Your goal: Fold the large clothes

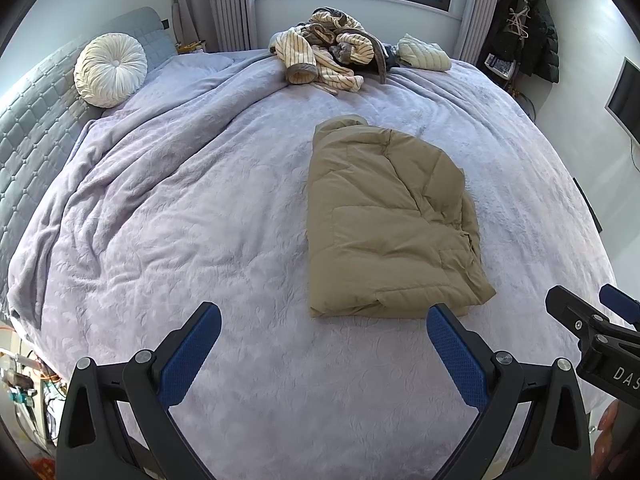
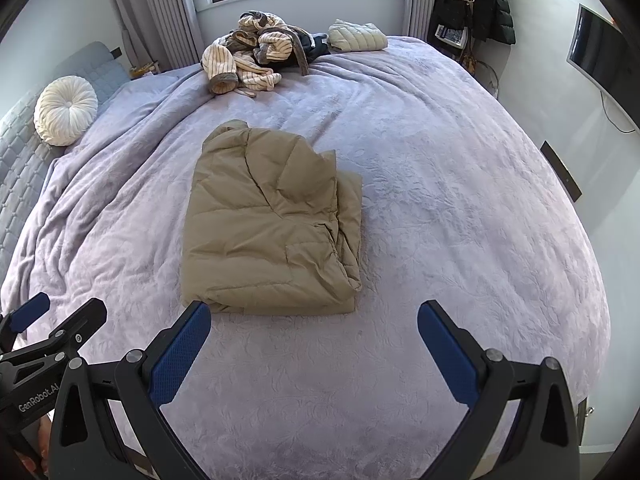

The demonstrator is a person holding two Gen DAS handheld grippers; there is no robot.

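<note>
A tan puffer jacket point(image 1: 384, 220) lies folded into a flat rectangle on the lilac bedspread point(image 1: 200, 220); it also shows in the right wrist view point(image 2: 268, 220). My left gripper point(image 1: 324, 324) is open and empty, held above the bed just short of the jacket's near edge. My right gripper point(image 2: 314, 320) is open and empty, also just short of that edge. Each gripper shows at the edge of the other's view, the right gripper point(image 1: 592, 312) and the left gripper point(image 2: 56, 320).
A heap of striped cream and grey clothes point(image 1: 324, 52) lies at the far side of the bed, with a folded pale quilted garment point(image 1: 424, 54) beside it. A round white cushion point(image 1: 110, 68) leans on the grey headboard. Dark coats point(image 1: 528, 24) hang at the right wall.
</note>
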